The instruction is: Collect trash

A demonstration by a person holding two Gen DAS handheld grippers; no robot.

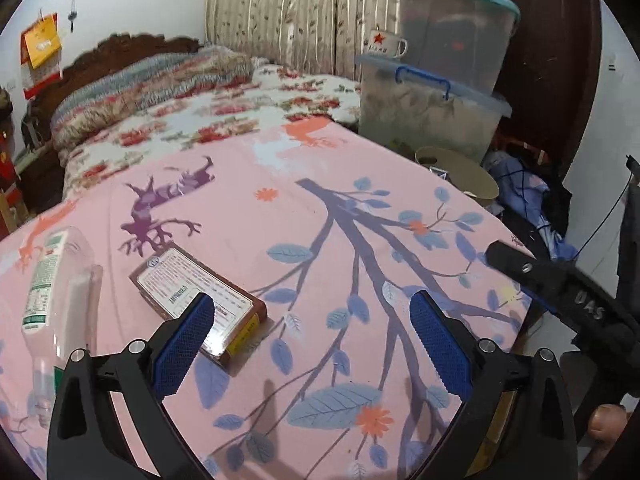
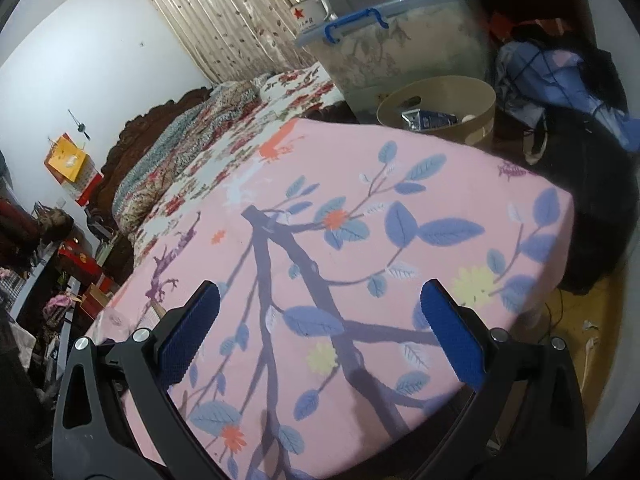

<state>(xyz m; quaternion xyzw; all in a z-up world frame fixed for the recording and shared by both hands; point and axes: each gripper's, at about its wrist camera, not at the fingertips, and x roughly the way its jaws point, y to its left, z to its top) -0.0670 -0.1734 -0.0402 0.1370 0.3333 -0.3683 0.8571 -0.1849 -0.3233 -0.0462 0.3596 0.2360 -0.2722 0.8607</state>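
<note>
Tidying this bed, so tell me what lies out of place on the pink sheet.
Two things: a clear plastic bottle with a green label lying on its side near the edge, and a flat brown box beside it. Neither belongs on the pink leaf-print sheet.

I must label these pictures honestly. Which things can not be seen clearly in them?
- Plastic bottle, left wrist view: lower end behind the left gripper.
- Brown box: print too small, near corner behind a finger.
- Round bin, right wrist view: contents mostly hidden by its wall.
</note>
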